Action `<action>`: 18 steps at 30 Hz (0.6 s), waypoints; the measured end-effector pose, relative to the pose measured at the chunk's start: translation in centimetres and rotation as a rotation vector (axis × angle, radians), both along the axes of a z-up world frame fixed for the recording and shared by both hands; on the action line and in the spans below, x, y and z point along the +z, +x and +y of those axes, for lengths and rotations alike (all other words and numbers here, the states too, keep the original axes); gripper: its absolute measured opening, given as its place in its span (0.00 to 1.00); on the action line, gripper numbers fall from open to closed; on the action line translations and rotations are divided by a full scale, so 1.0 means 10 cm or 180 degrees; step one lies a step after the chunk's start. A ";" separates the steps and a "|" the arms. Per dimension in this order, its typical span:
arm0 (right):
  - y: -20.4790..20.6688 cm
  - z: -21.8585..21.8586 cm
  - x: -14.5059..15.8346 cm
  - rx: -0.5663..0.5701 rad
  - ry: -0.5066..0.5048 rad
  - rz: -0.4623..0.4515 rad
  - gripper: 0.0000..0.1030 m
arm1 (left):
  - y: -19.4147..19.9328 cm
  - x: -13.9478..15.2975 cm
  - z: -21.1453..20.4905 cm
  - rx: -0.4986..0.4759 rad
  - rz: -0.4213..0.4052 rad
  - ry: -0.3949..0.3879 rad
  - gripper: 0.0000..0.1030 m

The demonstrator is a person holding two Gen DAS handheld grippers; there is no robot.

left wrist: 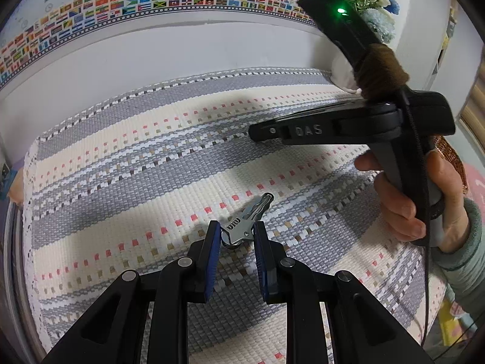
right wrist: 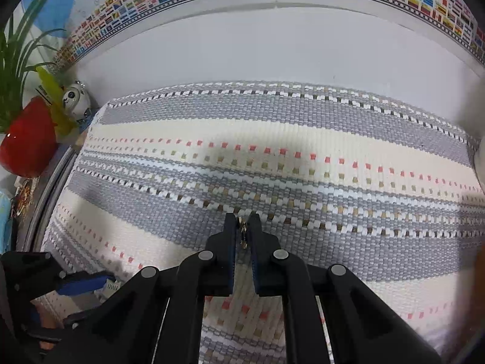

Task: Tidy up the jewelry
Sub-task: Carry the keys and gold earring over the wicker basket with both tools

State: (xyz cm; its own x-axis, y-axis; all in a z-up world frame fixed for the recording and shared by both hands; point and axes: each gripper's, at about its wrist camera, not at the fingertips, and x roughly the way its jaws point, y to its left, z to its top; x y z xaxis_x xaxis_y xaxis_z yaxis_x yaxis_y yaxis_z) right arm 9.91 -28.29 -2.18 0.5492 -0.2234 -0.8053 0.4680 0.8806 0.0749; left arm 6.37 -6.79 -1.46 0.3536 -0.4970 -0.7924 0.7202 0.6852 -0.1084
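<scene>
Your left gripper [left wrist: 235, 236] has its blue-padded fingers [left wrist: 212, 251] closed partway onto a silver clip [left wrist: 242, 226] stamped with letters; the pads press its flat body from both sides, and its narrow rounded end [left wrist: 266, 200] points forward past the fingertips, over the woven mat [left wrist: 121, 163]. Your right gripper [right wrist: 242, 230] is drawn nearly closed — only a thin slit is left between its pads — and in that slit hangs a small gold-toned piece of jewelry [right wrist: 242, 232], too small for you to name; it is pinched at the fingertips, above the grey band of the mat [right wrist: 333, 182].

In the left wrist view your right hand [left wrist: 406, 200] wraps the black handle of the right gripper's body [left wrist: 348, 127], which stands to the right of the clip and well apart from it; a green light [left wrist: 341, 10] glows on its upper arm.

The mat is striped in grey, cream and white, with rows of pink and tan squares; it lies against a white wall [right wrist: 272, 48], and above that runs a poster edge of small national flags [left wrist: 151, 0].

At the left edge of the right wrist view you have a red pot [right wrist: 27, 142] with green leaves [right wrist: 18, 60], and touching it a small white figurine [right wrist: 75, 98]; the left gripper's blue pad [right wrist: 81, 283] shows low on the left. In the left wrist view, blue and white flowers [left wrist: 372, 6] stand behind the right gripper.
</scene>
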 end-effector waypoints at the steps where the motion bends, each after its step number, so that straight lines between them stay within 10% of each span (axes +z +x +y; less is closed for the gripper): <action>1: 0.01 0.00 0.00 0.0001 -0.0015 -0.0003 0.14 | 0.00 0.00 0.00 -0.0007 -0.0006 -0.0002 0.21; 7: 0.11 0.09 -0.01 0.0052 -0.0120 0.0013 0.27 | 0.01 -0.01 0.00 0.0001 0.0021 -0.0005 0.21; 18: 0.05 0.04 0.03 0.0042 0.0129 -0.0123 0.10 | -0.01 0.03 0.03 -0.0018 0.0016 -0.0068 0.21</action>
